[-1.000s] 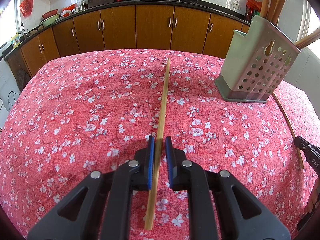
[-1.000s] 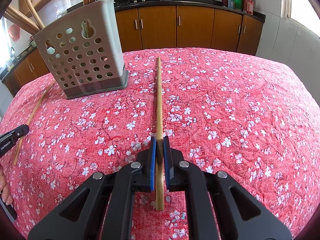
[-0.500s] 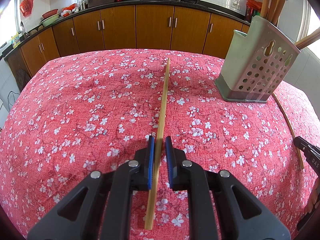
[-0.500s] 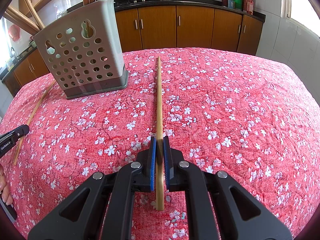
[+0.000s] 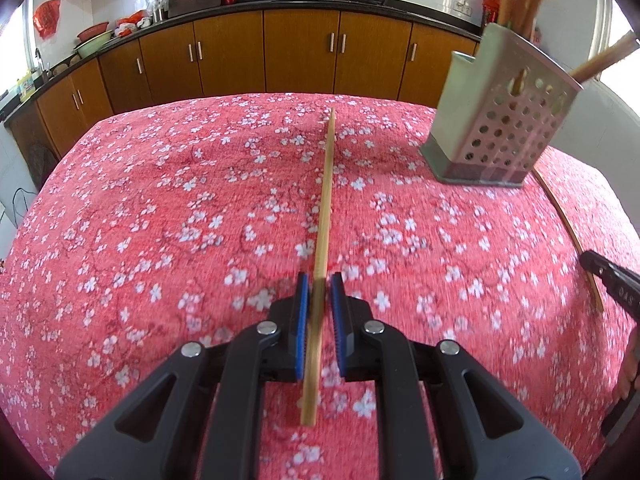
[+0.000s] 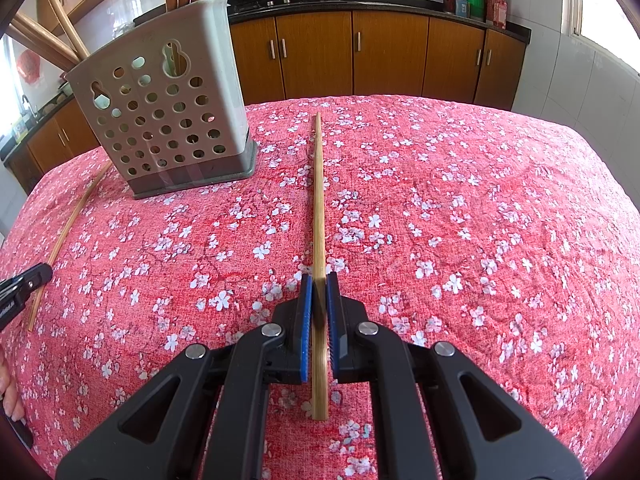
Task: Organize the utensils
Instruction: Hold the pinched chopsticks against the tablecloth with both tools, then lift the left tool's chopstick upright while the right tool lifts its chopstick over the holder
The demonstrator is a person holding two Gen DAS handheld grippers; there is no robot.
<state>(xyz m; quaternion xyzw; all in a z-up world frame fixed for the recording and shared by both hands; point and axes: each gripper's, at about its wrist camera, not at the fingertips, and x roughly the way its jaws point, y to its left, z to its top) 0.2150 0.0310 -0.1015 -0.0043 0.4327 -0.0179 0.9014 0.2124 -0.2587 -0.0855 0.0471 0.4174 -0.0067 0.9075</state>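
Note:
Each gripper holds one bamboo chopstick lengthwise between its blue pads. My left gripper (image 5: 319,280) is shut on a chopstick (image 5: 326,200), which looks a little raised off the cloth. My right gripper (image 6: 319,280) is shut on another chopstick (image 6: 318,200). The grey perforated utensil holder (image 5: 500,120) stands at the far right in the left wrist view and at the far left in the right wrist view (image 6: 168,120), with several wooden utensils in it. A third chopstick (image 5: 568,232) lies on the cloth between the grippers, also seen in the right wrist view (image 6: 68,224).
The table carries a red floral cloth (image 5: 160,220). Brown kitchen cabinets (image 5: 300,52) and a counter with woks stand behind it. The tip of the other gripper shows at the right edge of the left wrist view (image 5: 608,280) and the left edge of the right wrist view (image 6: 24,284).
The left wrist view has turned blurred and shifted slightly, so my left gripper has started to move with its chopstick. The right gripper has barely moved.

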